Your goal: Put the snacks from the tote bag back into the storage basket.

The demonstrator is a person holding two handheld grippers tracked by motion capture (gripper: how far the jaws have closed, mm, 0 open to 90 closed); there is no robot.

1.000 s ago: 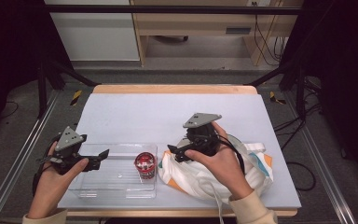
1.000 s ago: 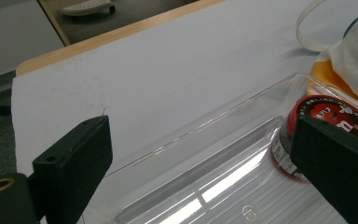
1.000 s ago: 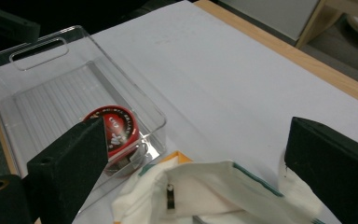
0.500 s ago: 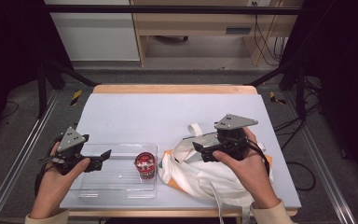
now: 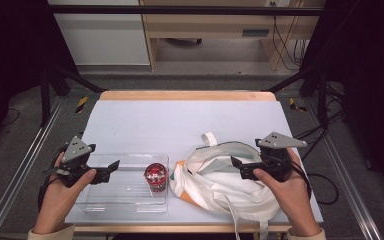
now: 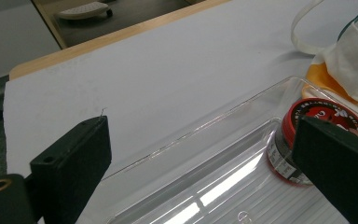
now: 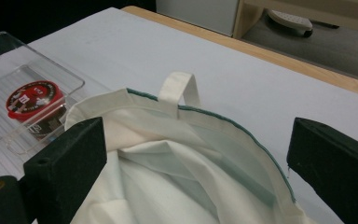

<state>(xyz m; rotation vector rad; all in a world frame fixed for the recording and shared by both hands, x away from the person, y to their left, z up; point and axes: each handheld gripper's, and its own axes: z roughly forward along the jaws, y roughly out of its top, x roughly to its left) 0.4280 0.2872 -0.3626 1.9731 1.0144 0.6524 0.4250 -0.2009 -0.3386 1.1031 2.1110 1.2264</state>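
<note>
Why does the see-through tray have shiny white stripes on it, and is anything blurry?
Left gripper view: overhead light glares in bright streaks on the clear tray; the near left claw looks soft. Right gripper view: the white bag is sharp. High view: even light, faint shadows.

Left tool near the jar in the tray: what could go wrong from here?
1. The jar stands against the tray's right end wall; the open left tool may foul that wall or tip the jar in closing.
2. The bag is limp, and the open right tool hovers over its mouth without gripping it, so the mouth may sag before the jar arrives.
</note>
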